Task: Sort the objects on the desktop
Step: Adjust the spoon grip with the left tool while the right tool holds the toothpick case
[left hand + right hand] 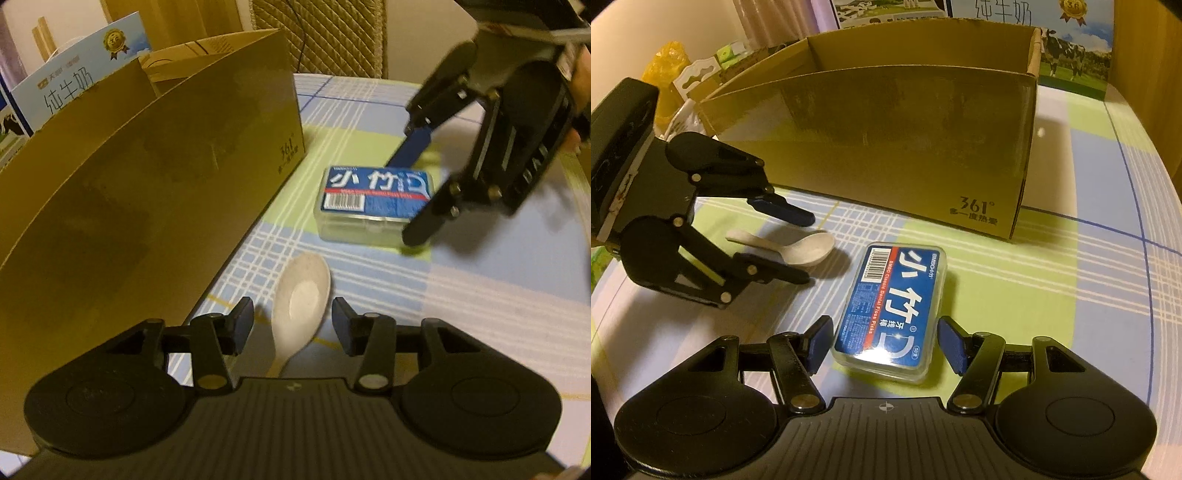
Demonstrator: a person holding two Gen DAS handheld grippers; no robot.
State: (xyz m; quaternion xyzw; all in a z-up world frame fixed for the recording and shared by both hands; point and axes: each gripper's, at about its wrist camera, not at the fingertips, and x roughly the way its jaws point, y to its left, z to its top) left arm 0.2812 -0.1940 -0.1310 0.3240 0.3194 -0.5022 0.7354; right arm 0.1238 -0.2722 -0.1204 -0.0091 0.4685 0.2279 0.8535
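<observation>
A white ceramic spoon [301, 301] lies on the checked tablecloth, bowl up, between the fingers of my left gripper [293, 328], which is open around it without touching. A clear floss-pick box with a blue label [894, 306] lies flat to the right of the spoon. My right gripper [886, 343] is open, with its blue pads on either side of the box's near end. In the right wrist view the left gripper [807, 248] straddles the spoon [794, 253]. In the left wrist view the right gripper [412, 194] hangs over the floss box [373, 201].
A large open cardboard box [886, 147] stands just behind both objects, its wall [147, 184] close to my left gripper. Milk cartons [1071, 44] stand behind it. A yellow bag [666, 59] and packets lie at the far left. A woven chair back [332, 33] stands beyond the table.
</observation>
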